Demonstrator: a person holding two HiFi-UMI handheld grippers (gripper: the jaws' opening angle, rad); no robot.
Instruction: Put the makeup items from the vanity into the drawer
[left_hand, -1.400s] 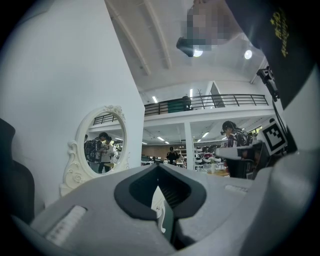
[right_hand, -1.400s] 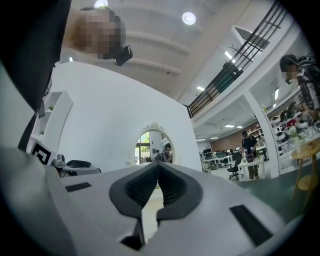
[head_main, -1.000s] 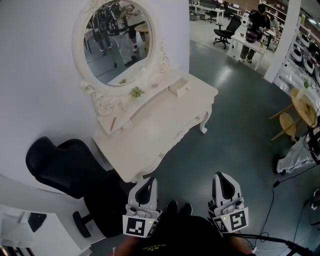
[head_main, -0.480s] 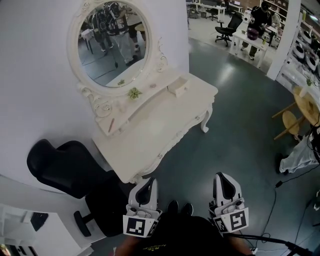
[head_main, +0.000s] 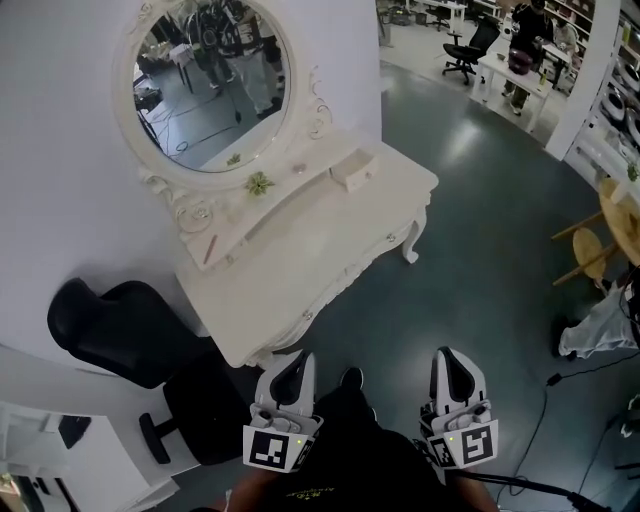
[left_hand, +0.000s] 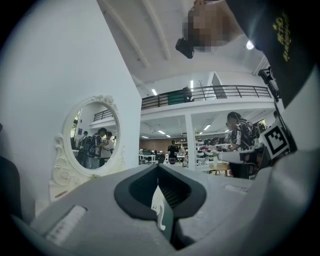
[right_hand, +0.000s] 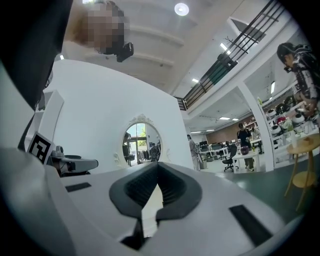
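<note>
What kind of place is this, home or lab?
Likely an open lab or workshop hall with a staged bedroom corner, not a home: white vanity with oval mirror, office chair and desk beyond, railed mezzanine overhead.

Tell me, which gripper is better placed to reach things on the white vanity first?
Left, most likely. The left gripper sits by the vanity, at its near corner, on the same side as the brown stick. The right gripper hangs over the floor, farther off. Both are shut and empty.
</note>
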